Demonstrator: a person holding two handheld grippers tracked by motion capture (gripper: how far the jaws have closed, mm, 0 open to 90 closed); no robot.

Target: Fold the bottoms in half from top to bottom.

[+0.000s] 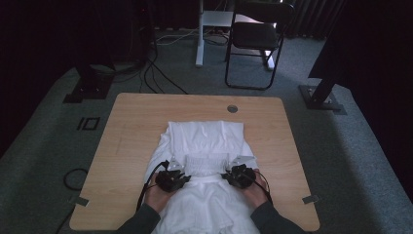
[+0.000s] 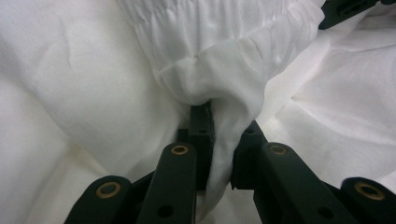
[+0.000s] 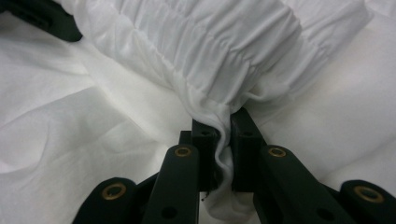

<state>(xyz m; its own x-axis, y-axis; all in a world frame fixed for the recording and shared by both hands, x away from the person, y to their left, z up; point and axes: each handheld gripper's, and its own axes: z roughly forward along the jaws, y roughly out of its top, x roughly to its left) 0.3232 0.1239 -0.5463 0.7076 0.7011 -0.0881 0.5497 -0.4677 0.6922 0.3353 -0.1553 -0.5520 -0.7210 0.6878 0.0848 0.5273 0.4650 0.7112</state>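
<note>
While both grippers pinch it, soft white garment (image 1: 207,146) bunches, shirred.

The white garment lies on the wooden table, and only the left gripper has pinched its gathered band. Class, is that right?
Not quite: both grippers hold it. The right gripper is also shut on the white garment's gathered band, as the right gripper view shows; the left gripper grips likewise.

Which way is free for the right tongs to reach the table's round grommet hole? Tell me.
Probably none yet: the right tongs are shut on the white garment, and the grommet hole lies beyond its far edge.
</note>
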